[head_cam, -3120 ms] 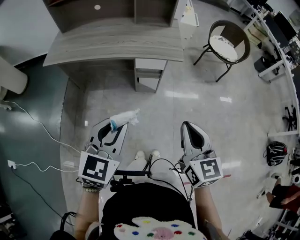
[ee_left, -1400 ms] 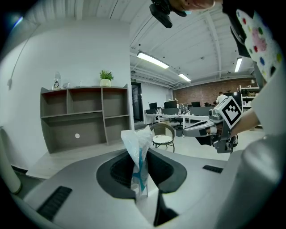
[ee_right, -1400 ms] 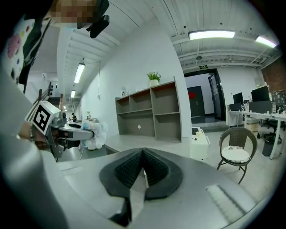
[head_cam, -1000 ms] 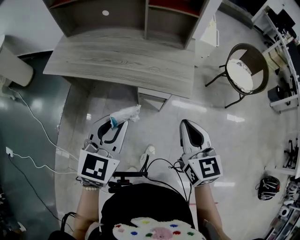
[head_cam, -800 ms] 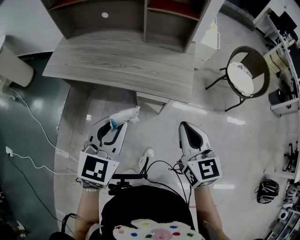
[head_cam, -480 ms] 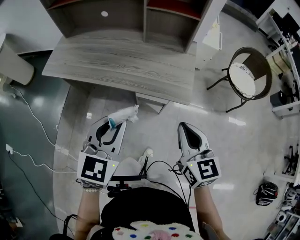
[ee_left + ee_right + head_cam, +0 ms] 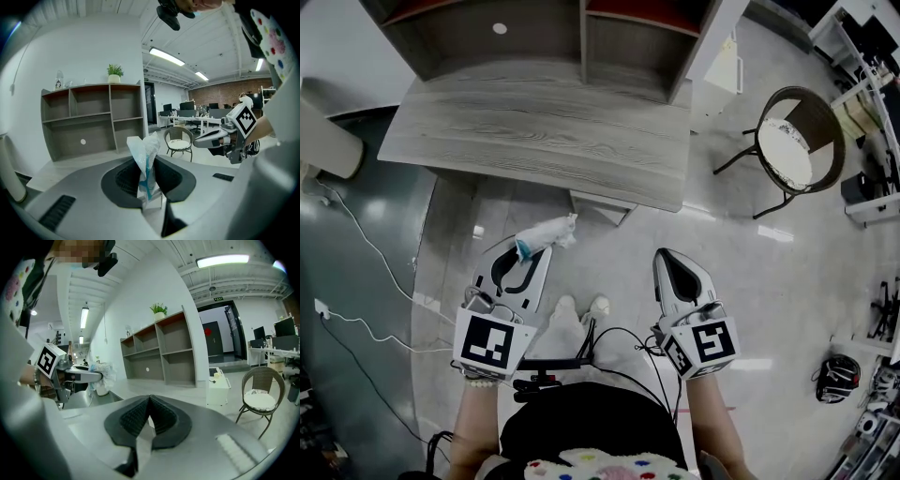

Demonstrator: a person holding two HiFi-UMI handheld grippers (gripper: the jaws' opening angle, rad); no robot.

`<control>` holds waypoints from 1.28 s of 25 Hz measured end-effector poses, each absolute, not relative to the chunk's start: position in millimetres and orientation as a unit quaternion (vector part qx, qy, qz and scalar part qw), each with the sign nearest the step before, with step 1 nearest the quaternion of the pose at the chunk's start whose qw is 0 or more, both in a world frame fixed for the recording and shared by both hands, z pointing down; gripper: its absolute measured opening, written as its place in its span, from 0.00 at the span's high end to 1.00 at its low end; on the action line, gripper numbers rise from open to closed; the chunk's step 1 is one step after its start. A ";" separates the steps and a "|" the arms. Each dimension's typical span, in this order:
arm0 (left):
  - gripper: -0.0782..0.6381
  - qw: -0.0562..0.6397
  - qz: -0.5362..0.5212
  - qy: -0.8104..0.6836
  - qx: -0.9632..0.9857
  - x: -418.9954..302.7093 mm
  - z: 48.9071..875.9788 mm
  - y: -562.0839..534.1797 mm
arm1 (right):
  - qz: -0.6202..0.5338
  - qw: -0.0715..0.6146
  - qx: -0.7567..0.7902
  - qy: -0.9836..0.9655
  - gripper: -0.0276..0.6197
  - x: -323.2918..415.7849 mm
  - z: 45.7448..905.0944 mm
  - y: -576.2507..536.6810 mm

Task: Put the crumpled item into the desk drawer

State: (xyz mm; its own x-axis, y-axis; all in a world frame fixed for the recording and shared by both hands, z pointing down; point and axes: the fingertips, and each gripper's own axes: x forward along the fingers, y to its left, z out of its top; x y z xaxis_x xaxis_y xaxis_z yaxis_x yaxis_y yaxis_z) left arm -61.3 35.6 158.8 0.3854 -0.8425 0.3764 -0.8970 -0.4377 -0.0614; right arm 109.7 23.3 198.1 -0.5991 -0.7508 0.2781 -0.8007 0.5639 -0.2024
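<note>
- The left gripper (image 7: 536, 253) is closed on the crumpled item (image 7: 146, 158). Its 2 dark ribbed pads press the lower part of the item from both sides.
- The crumpled item is thin, white and wrinkled, like a bag or a wrapper, with a blue-green stripe along 1 fold.
- It is narrow where the pads pinch it, and it becomes wider and looser above them, ending in 2 soft points.
- In the head view the item sticks out past the tips of the left gripper, forward and a little to the right, in the air above the floor (image 7: 722, 281).
- The right gripper (image 7: 666, 258) holds nothing. In its own view the 2 ribbed pads meet each other with no gap between them.
- The right gripper is beside the left gripper, apart from it, and both point forward.
- The desk (image 7: 534, 131), of grey wood, is ahead of both grippers, apart from the item.
- A pale drawer unit (image 7: 602, 205) shows partly under the near edge of the desk, ahead of the left gripper's tips and a little to the right. I cannot tell if a drawer is open.
- A shelf unit (image 7: 581, 37) stands behind the desk.
- A round chair (image 7: 797, 141) is ahead of the right gripper and to its right, well apart.
</note>
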 end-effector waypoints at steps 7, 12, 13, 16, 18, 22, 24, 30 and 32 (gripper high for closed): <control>0.80 0.089 0.183 -0.516 0.832 -76.8 179.1 22.0 | 0.166 0.090 0.438 -0.879 0.94 92.4 218.7 11.4; 0.80 0.101 0.183 -0.512 0.833 -86.7 203.8 14.2 | 0.175 0.100 0.428 -0.881 0.94 76.9 246.8 1.9; 0.80 0.103 0.184 -0.512 0.833 -88.3 209.3 12.7 | 0.176 0.101 0.425 -0.882 0.94 74.0 252.9 -0.5; 0.80 0.105 0.191 -0.504 0.835 -91.7 225.7 8.6 | 0.182 0.101 0.420 -0.883 0.94 66.1 272.2 -7.8; 0.80 0.104 0.194 -0.499 0.838 -94.8 237.2 5.9 | 0.186 0.099 0.417 -0.884 0.94 59.0 285.6 -13.7; 0.80 0.113 0.202 -0.497 0.836 -104.1 263.8 4.0 | 0.199 0.099 0.405 -0.887 0.94 43.4 316.7 -24.4; 0.80 0.112 0.209 -0.493 0.837 -106.5 277.4 0.9 | 0.209 0.098 0.402 -0.886 0.94 39.4 333.5 -30.6; 0.80 0.121 0.212 -0.491 0.836 -113.5 315.3 -4.1 | 0.227 0.070 0.399 -0.886 0.94 26.3 373.6 -44.6; 0.80 0.120 0.215 -0.489 0.837 -114.8 327.0 -5.0 | 0.236 0.063 0.396 -0.885 0.94 22.5 387.2 -47.8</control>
State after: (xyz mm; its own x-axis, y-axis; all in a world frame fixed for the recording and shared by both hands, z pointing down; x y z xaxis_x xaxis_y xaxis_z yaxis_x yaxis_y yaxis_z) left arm -114.8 -5.0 327.0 0.4293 -0.7668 0.4772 -0.8698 -0.4932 -0.0100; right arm 22.5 -47.8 387.2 -0.6776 -0.6719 0.2989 -0.7315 0.5741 -0.3678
